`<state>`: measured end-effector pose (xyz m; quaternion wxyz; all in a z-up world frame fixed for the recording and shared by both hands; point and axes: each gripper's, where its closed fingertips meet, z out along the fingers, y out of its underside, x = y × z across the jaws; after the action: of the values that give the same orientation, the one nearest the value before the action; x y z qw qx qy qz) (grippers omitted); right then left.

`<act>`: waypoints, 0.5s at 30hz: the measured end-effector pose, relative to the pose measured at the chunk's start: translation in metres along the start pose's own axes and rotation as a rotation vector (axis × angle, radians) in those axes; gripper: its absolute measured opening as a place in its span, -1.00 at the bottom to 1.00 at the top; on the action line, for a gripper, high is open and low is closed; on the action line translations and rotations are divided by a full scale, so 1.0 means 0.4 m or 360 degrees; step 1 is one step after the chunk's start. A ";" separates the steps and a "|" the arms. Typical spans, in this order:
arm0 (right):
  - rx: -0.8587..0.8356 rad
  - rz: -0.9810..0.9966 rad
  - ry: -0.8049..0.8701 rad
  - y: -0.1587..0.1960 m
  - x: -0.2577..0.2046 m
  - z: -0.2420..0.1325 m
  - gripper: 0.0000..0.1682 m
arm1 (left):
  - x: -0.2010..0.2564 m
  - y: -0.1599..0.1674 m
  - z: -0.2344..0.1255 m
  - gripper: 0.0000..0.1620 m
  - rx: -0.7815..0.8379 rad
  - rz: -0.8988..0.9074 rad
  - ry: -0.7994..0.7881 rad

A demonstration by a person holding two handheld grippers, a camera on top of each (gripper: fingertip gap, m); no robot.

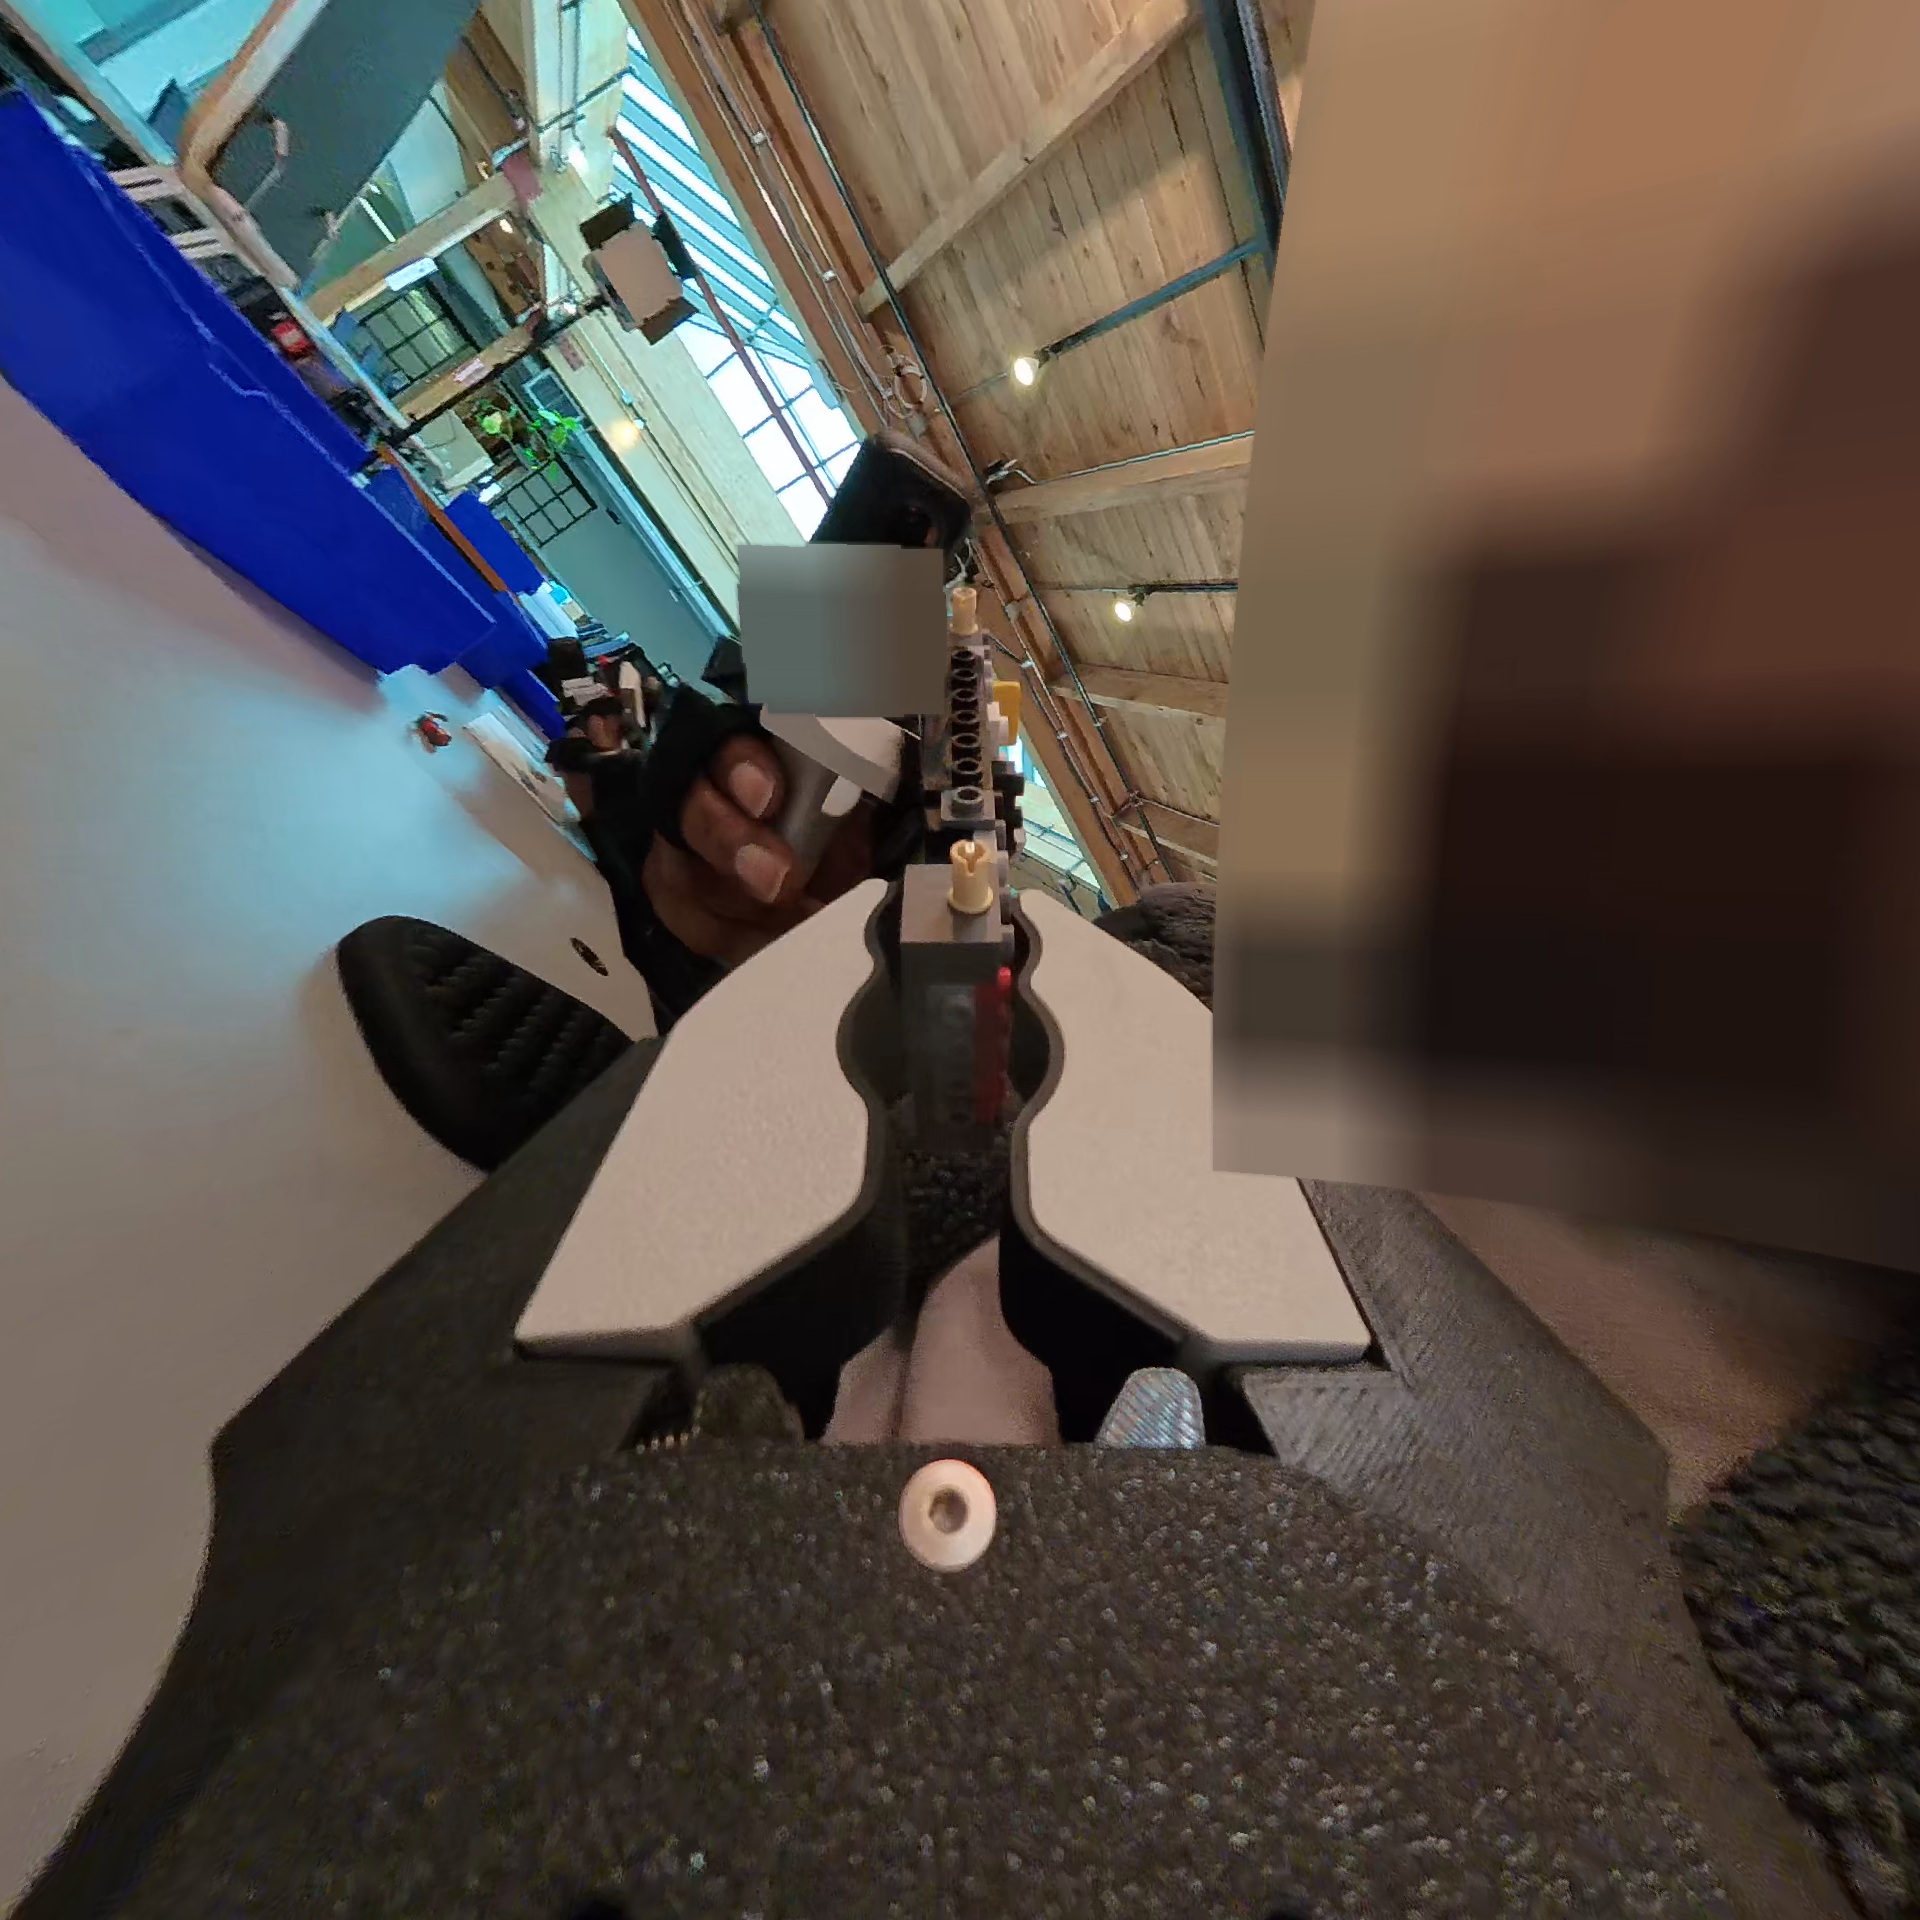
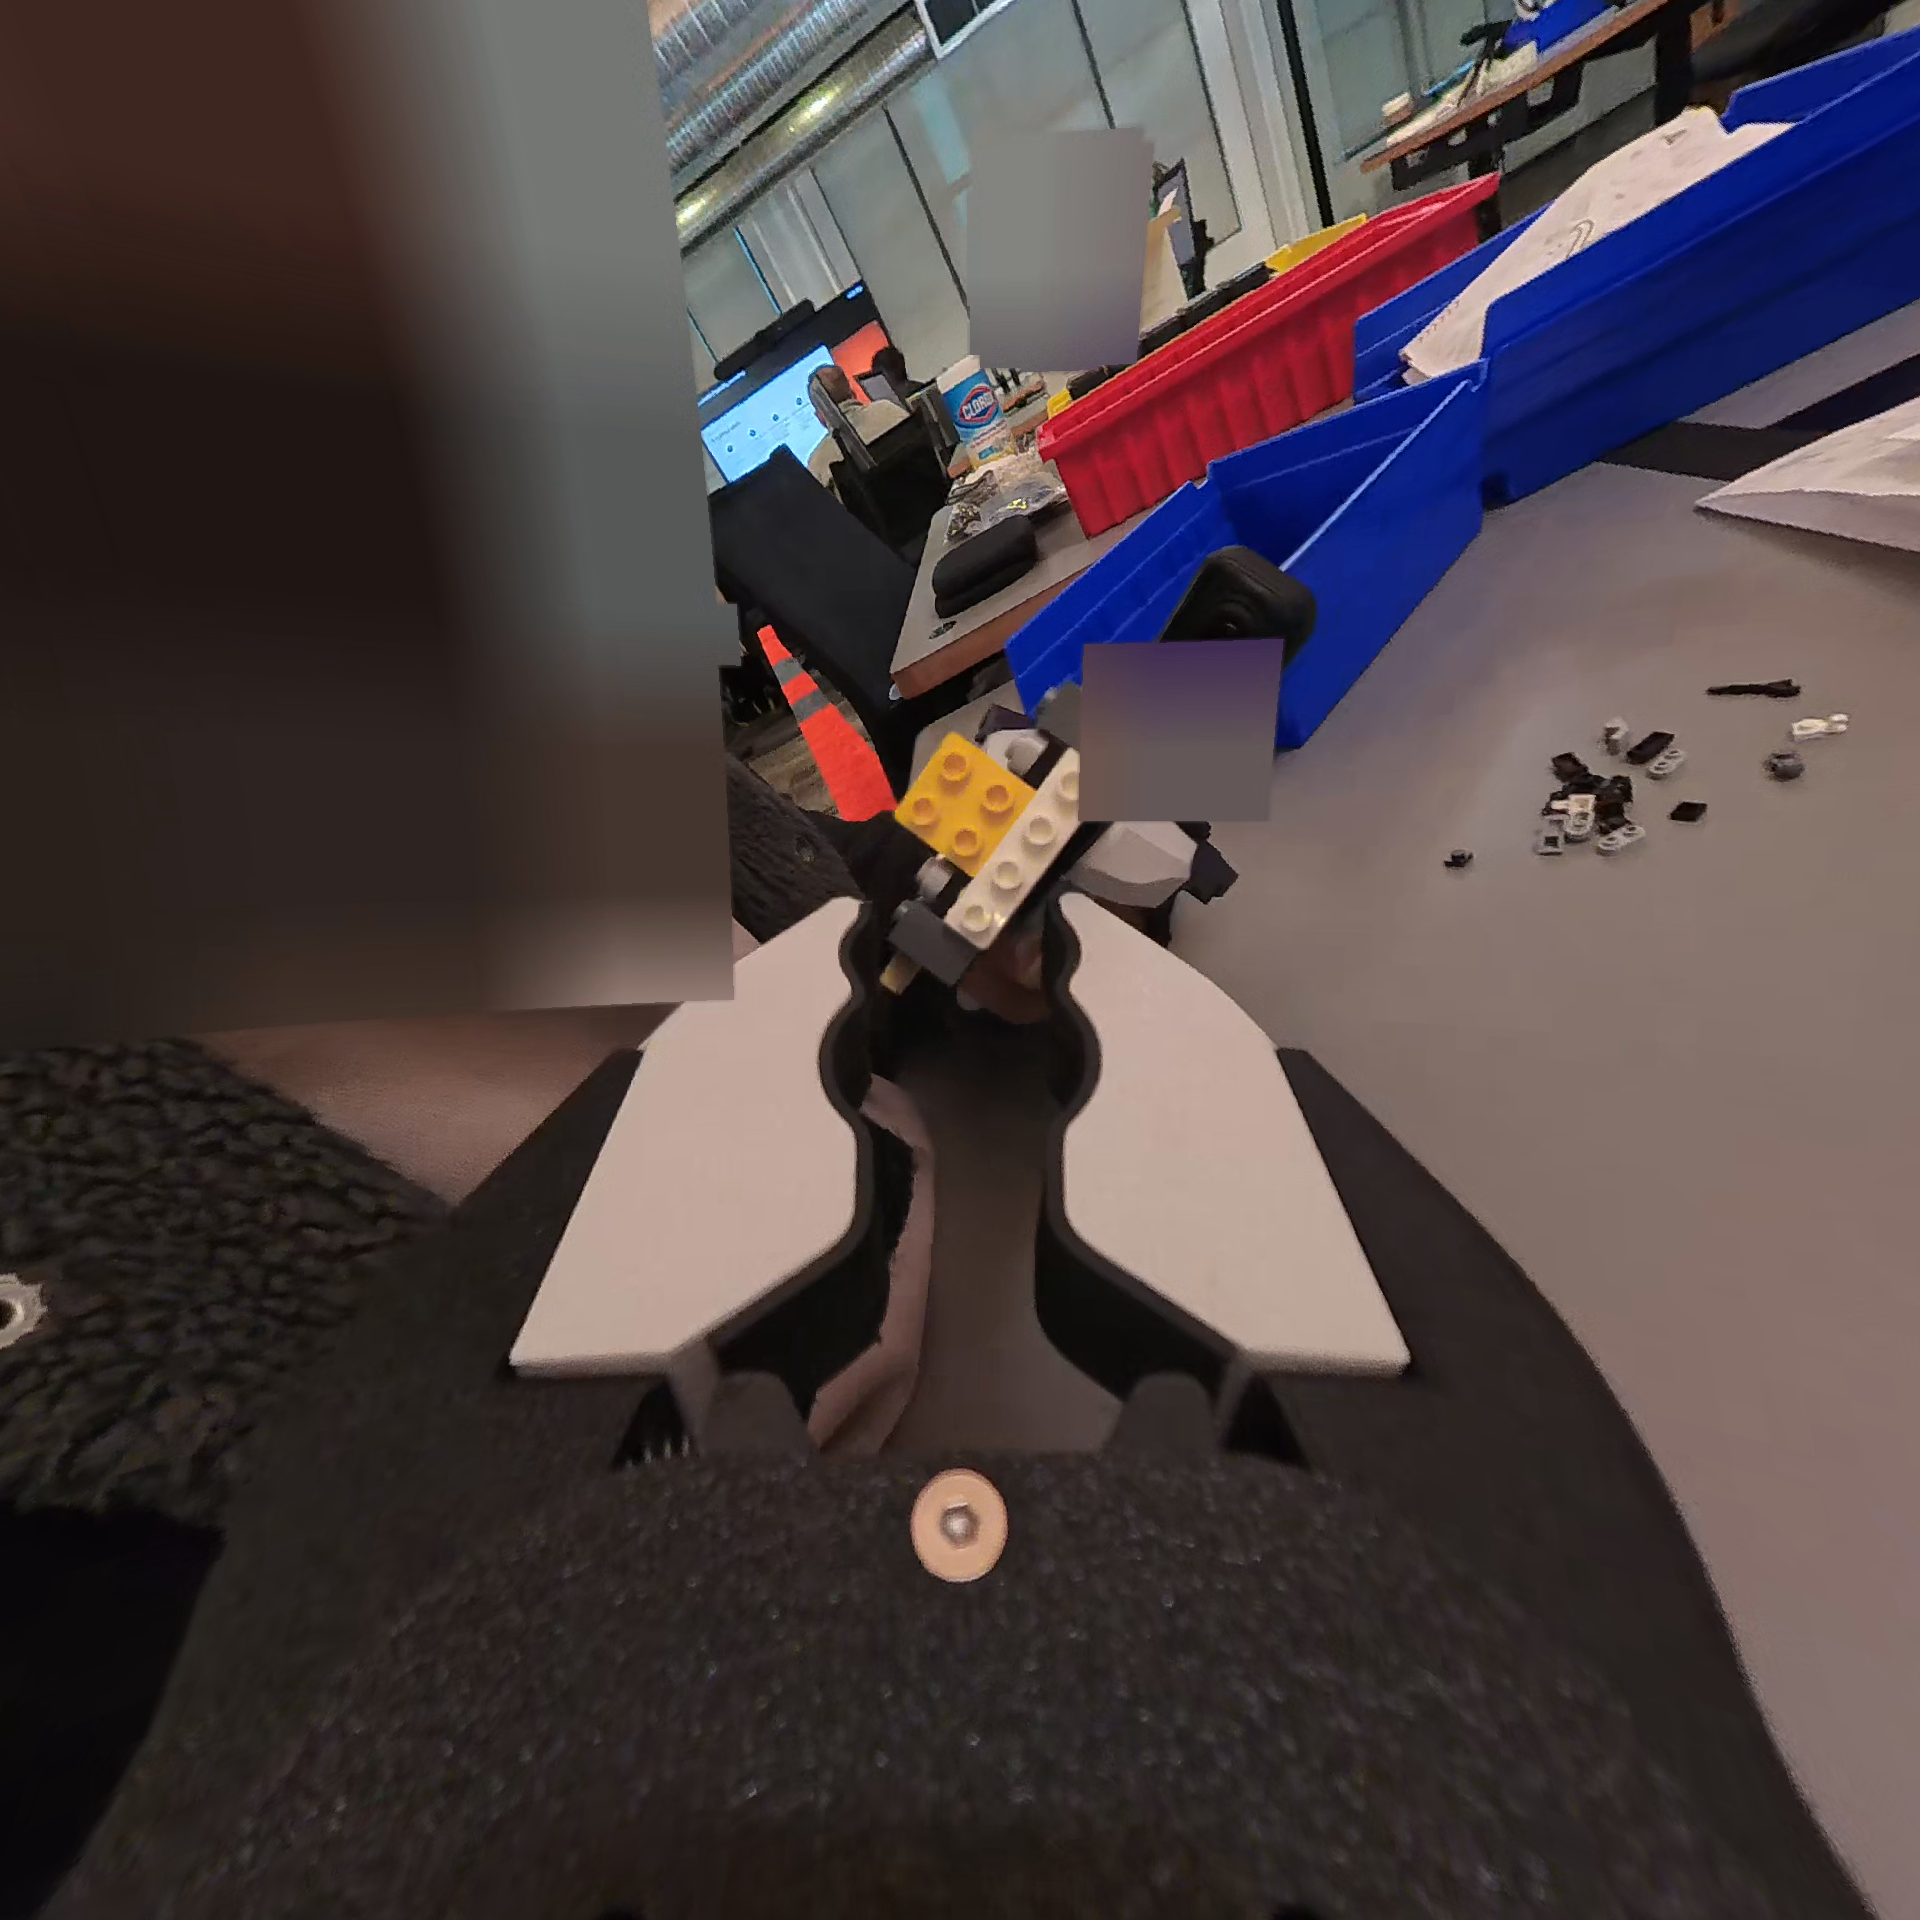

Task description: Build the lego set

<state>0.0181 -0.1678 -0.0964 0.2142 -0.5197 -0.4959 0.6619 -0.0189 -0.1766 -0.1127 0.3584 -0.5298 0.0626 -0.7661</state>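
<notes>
I hold one lego assembly between both grippers, lifted off the table. In the left wrist view my left gripper [image 1: 951, 904] is shut on its grey end [image 1: 940, 997], which has a tan pin [image 1: 968, 873] and a red piece [image 1: 1000, 1039]. A black beam with holes [image 1: 966, 717] runs on toward the right gripper's grey finger [image 1: 852, 758] and a hand [image 1: 727, 831]. In the right wrist view my right gripper [image 2: 961, 920] is shut on the assembly's other end, with a yellow plate [image 2: 966, 805] and a white plate [image 2: 1023, 857] on top. The left gripper's fingers [image 2: 1132, 868] show just beyond.
The grey table [image 2: 1558, 1091] carries a scatter of small black and grey loose pieces [image 2: 1590, 800] at the right. Blue bins [image 2: 1351, 540], a red bin [image 2: 1247, 384] and papers [image 2: 1829, 478] lie farther back. A black camera [image 2: 1236, 613] stands by the blue bins. The tips of one gripper are about 5 centimetres away from the tips of the other.
</notes>
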 end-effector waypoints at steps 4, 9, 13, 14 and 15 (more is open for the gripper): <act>-0.0068 0.0008 0.0208 0.033 0.074 -0.022 -0.63 | -0.069 -0.007 -0.026 -0.79 0.0011 -0.0036 -0.0199; -0.0239 0.0004 0.0474 0.093 0.194 -0.039 -0.53 | -0.152 0.017 -0.051 -0.79 -0.0059 -0.0151 -0.0455; -0.0444 -0.0248 0.0591 0.086 0.246 -0.066 -0.43 | -0.191 0.016 -0.067 -0.79 -0.0023 -0.0286 -0.0578; -0.0493 -0.0229 0.0574 0.082 0.250 -0.068 -0.41 | -0.200 0.012 -0.071 -0.79 0.0009 -0.0345 -0.0595; -0.0565 -0.0179 0.0554 0.085 0.258 -0.067 -0.40 | -0.207 0.006 -0.073 -0.79 0.0053 -0.0419 -0.0592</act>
<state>0.0123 -0.0877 -0.1747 0.2382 -0.6270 -0.5881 0.4519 -0.0275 -0.1357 -0.1901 0.2694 -0.6596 -0.0870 -0.6963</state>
